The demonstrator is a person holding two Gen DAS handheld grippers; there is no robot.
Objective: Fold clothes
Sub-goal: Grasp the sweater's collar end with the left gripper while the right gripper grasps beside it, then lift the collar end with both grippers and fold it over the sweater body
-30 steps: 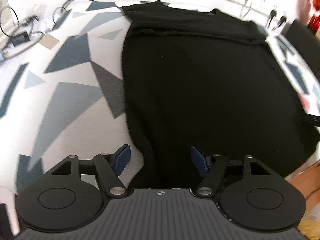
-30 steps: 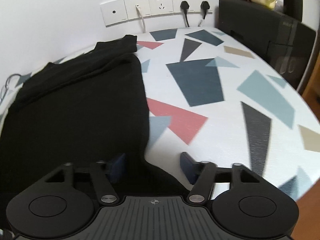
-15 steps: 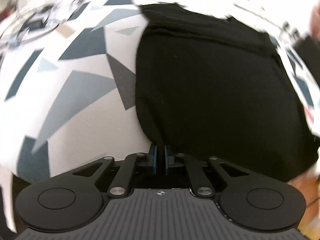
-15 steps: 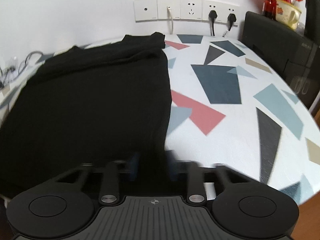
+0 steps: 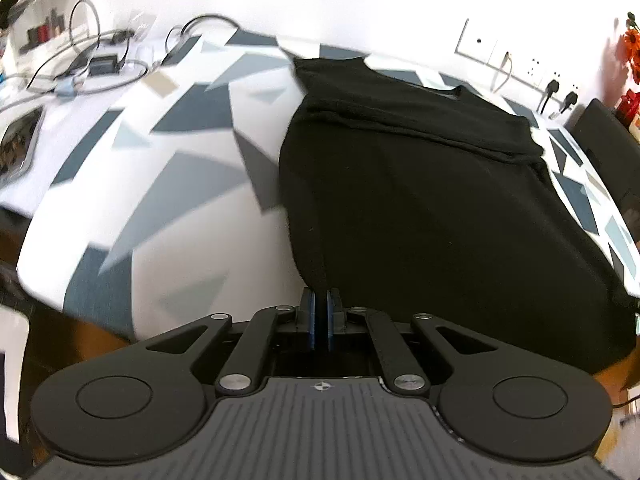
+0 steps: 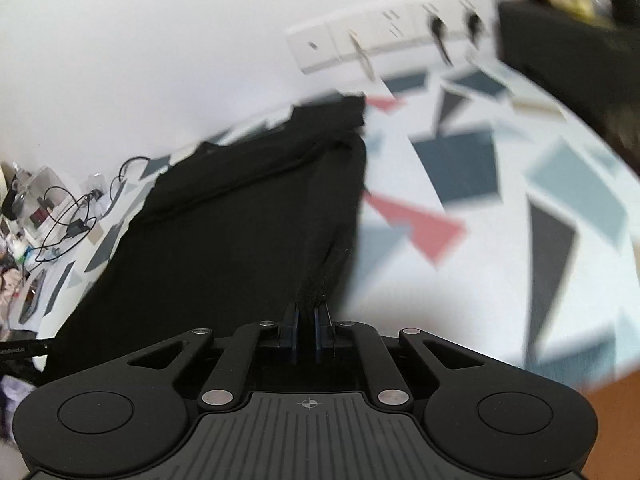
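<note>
A black garment point(image 5: 420, 200) lies spread on a white table with grey, blue and red shapes point(image 5: 132, 184). My left gripper point(image 5: 319, 300) is shut on the garment's near left corner, and the cloth rises taut from the blue pads. In the right wrist view, the same black garment point(image 6: 240, 232) stretches away to the left. My right gripper point(image 6: 306, 314) is shut on its near right corner, with a bunched strip of cloth pulled up off the table point(image 6: 480, 240). The far end of the garment is folded over near the wall.
Cables and small devices point(image 5: 92, 68) clutter the far left of the table. Wall sockets with plugs point(image 6: 384, 40) line the wall behind. A black box point(image 6: 568, 56) stands at the table's far right, with red flowers point(image 5: 632, 48) beyond. The table's near edge drops to a wooden floor point(image 6: 616, 396).
Both grippers went from open astride the garment's near corners to shut on them. Both have since lifted and moved, drawing the corners up off the table.
</note>
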